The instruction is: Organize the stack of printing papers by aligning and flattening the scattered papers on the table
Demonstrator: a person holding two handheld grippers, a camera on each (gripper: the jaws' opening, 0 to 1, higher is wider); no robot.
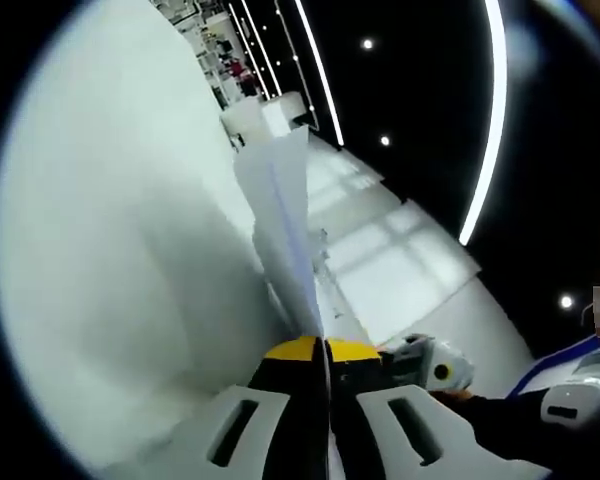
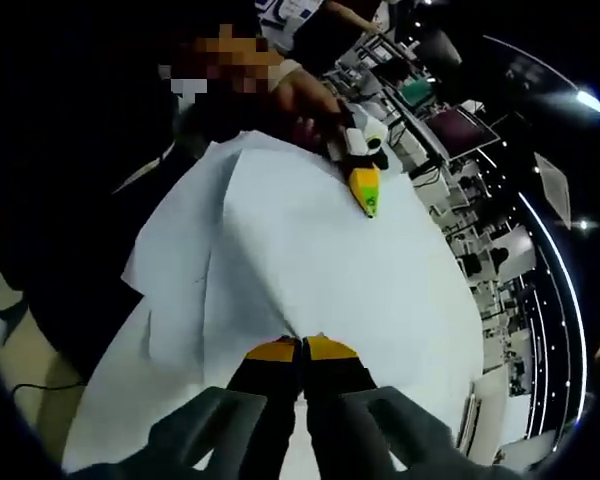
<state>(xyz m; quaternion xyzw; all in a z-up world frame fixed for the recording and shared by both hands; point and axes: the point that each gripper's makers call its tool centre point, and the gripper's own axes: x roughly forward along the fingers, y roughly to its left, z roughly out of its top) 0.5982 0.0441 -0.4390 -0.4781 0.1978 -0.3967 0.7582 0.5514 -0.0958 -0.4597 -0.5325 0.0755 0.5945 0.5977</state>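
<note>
White printer paper sheets (image 2: 310,270), big loose spread, several overlapping and fanned, edges not aligned; in the right gripper view they run from the jaw tips away to the far edge. Sheets look lifted, pinched at two opposite edges. In the left gripper view the same sheets (image 1: 280,210) show nearly edge-on, a thin fan rising straight out from between the jaw tips, one sheet folding off to the side.

White table surface (image 1: 100,260) broad on the left of the jaws in the left gripper view; more white tabletop (image 1: 400,260) to the right of the paper.

Right gripper (image 2: 302,346): black jaws, yellow tips, pressed together on the near paper edge, paper caught between them.

Left gripper (image 1: 325,346): black jaws, yellow tips, closed tight on the paper edge. Also seen in the right gripper view beyond the jaws, at the far edge of the sheets (image 2: 366,192), yellow tip on the paper, a hand (image 2: 305,105) behind it.
</note>
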